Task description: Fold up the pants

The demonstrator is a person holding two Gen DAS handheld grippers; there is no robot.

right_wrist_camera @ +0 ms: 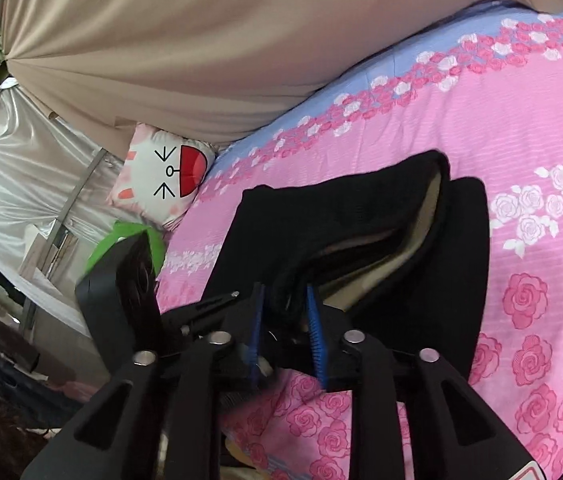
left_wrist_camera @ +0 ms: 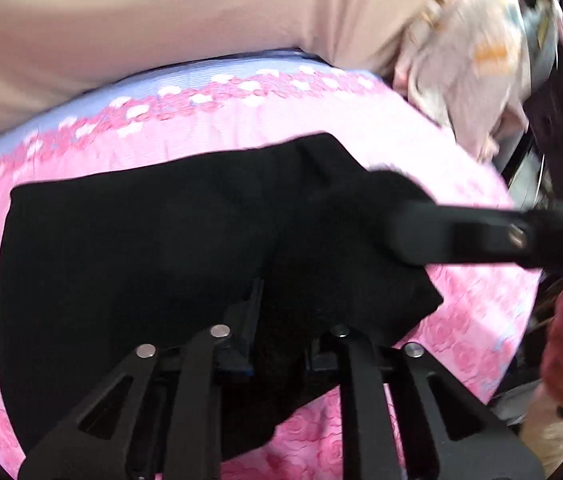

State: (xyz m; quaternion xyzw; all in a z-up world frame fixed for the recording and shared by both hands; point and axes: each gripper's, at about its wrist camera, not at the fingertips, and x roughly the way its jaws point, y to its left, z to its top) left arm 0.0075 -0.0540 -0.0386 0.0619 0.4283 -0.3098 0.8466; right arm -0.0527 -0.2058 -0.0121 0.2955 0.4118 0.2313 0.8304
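Both jaws clamped on black pants (left_wrist_camera: 141, 248), left gripper (left_wrist_camera: 277, 320), right gripper (right_wrist_camera: 283, 312), beige lining and cat pillow (right_wrist_camera: 165, 178) only in right view

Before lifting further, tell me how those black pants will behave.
Probably floppy: the pants sag and gape open beyond the right gripper, showing a pale lining. Likely light, since a pinch at one edge holds them. They seem unlikely to slip; the left gripper grips them too.

Bright even light; left view motion-blurred, fisheye edges vignetted.
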